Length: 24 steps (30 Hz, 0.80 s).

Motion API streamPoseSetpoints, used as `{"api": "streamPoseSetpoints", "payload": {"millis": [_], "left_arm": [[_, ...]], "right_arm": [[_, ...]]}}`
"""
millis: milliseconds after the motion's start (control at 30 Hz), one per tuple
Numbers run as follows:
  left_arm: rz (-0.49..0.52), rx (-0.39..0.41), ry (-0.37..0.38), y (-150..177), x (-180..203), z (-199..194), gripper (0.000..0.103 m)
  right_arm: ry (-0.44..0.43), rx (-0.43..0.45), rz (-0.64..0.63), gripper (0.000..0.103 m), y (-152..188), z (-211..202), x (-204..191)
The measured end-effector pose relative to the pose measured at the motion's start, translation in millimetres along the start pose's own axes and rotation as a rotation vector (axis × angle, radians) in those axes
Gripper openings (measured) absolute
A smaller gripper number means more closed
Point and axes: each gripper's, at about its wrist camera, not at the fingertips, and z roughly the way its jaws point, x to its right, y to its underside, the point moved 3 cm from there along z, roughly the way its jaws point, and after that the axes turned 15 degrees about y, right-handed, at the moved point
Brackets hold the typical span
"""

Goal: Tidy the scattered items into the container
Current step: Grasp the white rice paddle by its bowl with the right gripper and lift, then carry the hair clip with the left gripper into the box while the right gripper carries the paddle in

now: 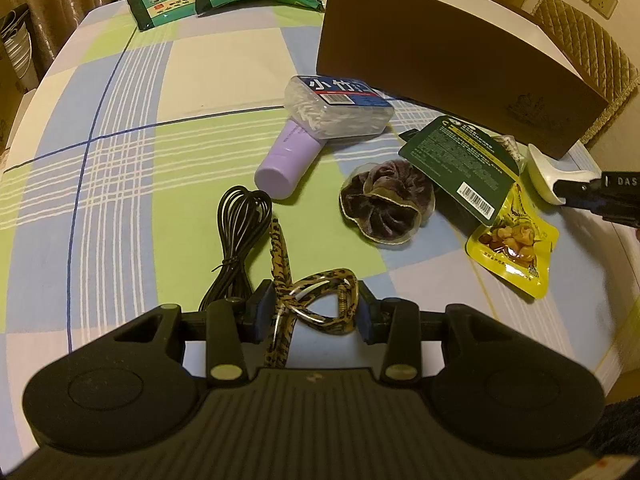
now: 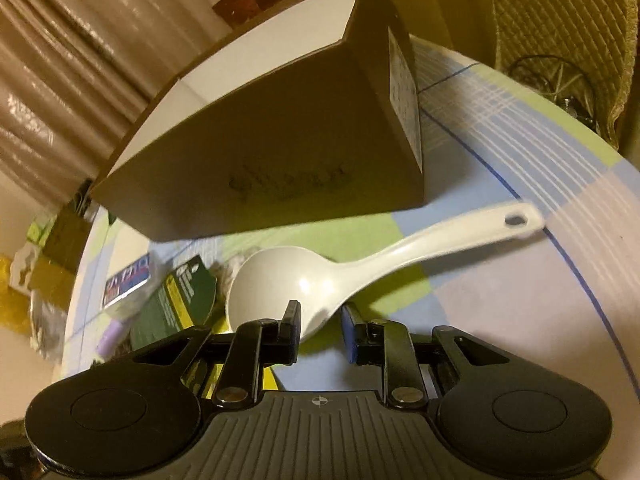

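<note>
Left gripper (image 1: 316, 306): clamped on the leopard-print hair clip (image 1: 316, 300), its blue pads pressing the clip's looped end from both sides, low over the desk (image 1: 120, 168).
Hair clip handling: a judgement: light, stiff plastic with a glossy, slippery skin and a spring hinge; a hold across the loop near the hinge looks safest, since the thin arms could snap or twist out.
Hair clip axis: one long arm runs away from the left gripper and slightly to its left; the loop lies across the jaws.
Ahead of left gripper: black coiled cable (image 1: 236, 240) just to its left; purple tube (image 1: 286, 160), clear cotton-swab box (image 1: 340, 108) and dark scrunchie (image 1: 386, 200) further ahead.
Container (image 1: 452, 60): brown box with a white lining, standing ahead and to the right of the left gripper, well apart from it.
Right gripper (image 2: 320, 324): closed on the bowl edge of the white spoon (image 2: 320, 276), the bowl's rim between the pads; the box stands directly ahead.
Spoon handling: a judgement: light, rigid, smooth plastic; gripped at the bowl rim it may pivot, so nearer the neck would hold steadier.
Spoon axis: bowl at the right gripper, handle running away to its right, hanging hole at the far tip.
</note>
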Motion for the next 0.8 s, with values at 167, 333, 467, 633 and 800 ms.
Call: {"api": "streamPoseSetpoints", "payload": {"millis": [167, 333, 467, 633, 800], "left_arm": [[0.004, 0.001, 0.001, 0, 0, -1, 0.036], [0.008, 0.003, 0.001, 0, 0, -1, 0.036], [0.008, 0.003, 0.003, 1, 0, -2, 0.036], [0.009, -0.004, 0.018, 2, 2, -3, 0.035], [0.02, -0.001, 0.035, 2, 6, -7, 0.033]], "right_arm": [[-0.024, -0.015, 0.105, 0.004, -1, 7, 8], [-0.073, -0.04, 0.199, 0.0, 1, 3, 23], [-0.092, -0.055, 0.238, 0.0, 4, -8, 31], [-0.132, -0.049, 0.264, 0.0, 7, -27, 36], [-0.156, -0.031, 0.304, 0.0, 9, -43, 41]]}}
